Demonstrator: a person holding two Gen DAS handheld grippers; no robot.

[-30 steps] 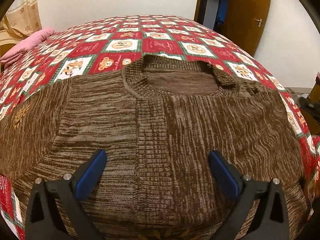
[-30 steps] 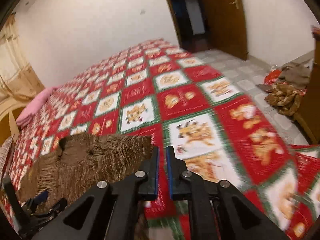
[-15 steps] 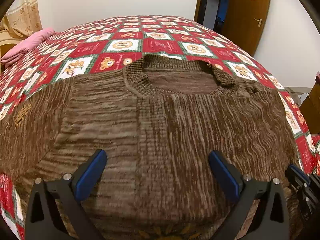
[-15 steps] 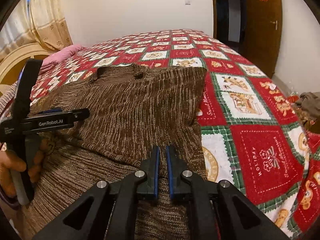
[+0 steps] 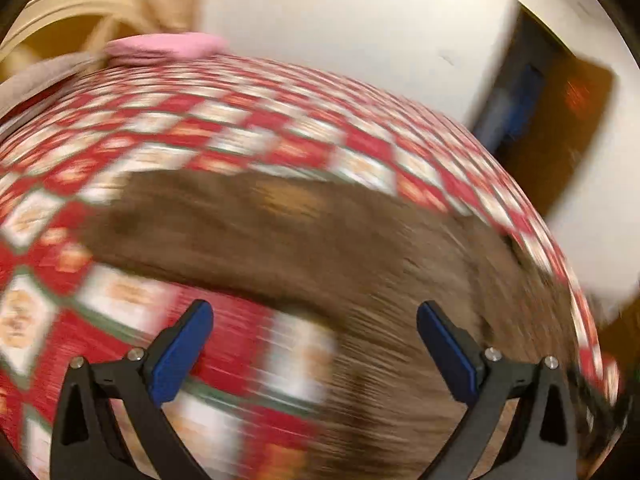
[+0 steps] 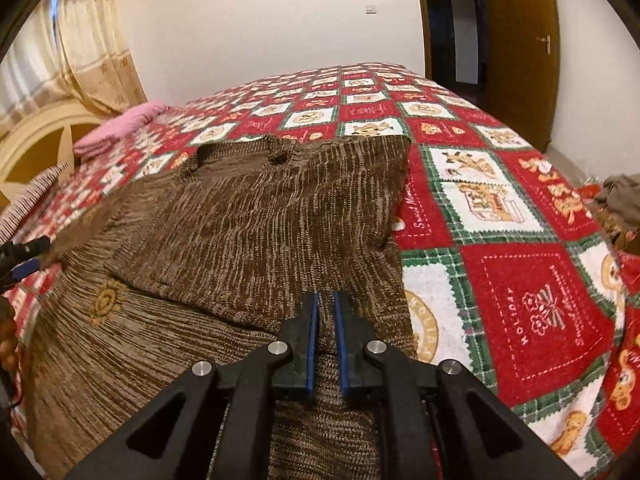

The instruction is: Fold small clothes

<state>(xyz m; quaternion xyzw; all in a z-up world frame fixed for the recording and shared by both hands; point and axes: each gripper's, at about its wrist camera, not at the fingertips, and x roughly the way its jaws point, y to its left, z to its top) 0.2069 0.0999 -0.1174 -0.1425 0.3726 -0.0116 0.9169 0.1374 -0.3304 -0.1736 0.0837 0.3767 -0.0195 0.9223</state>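
Note:
A brown knit sweater (image 6: 260,216) lies flat on the red patchwork bedspread (image 6: 520,280), its right side folded over onto the body. My right gripper (image 6: 326,300) is low at the near edge of that folded part, its blue pads nearly together with knit fabric pinched in the slim gap. In the blurred left wrist view the sweater (image 5: 320,248) runs across the middle. My left gripper (image 5: 312,312) hangs wide open above its near left side and the bedspread (image 5: 120,288), holding nothing. The left gripper (image 6: 24,256) also shows at the right wrist view's left edge.
A pink folded cloth (image 6: 120,128) lies at the far left of the bed by the cream headboard (image 6: 36,136). A brown door (image 6: 516,40) stands at the back right. More clothes (image 6: 620,196) lie on the floor to the right of the bed.
My left gripper has swung fast to the left, off the sweater's middle, staying open. My right gripper came down onto the sweater with the folded side, then kept still.

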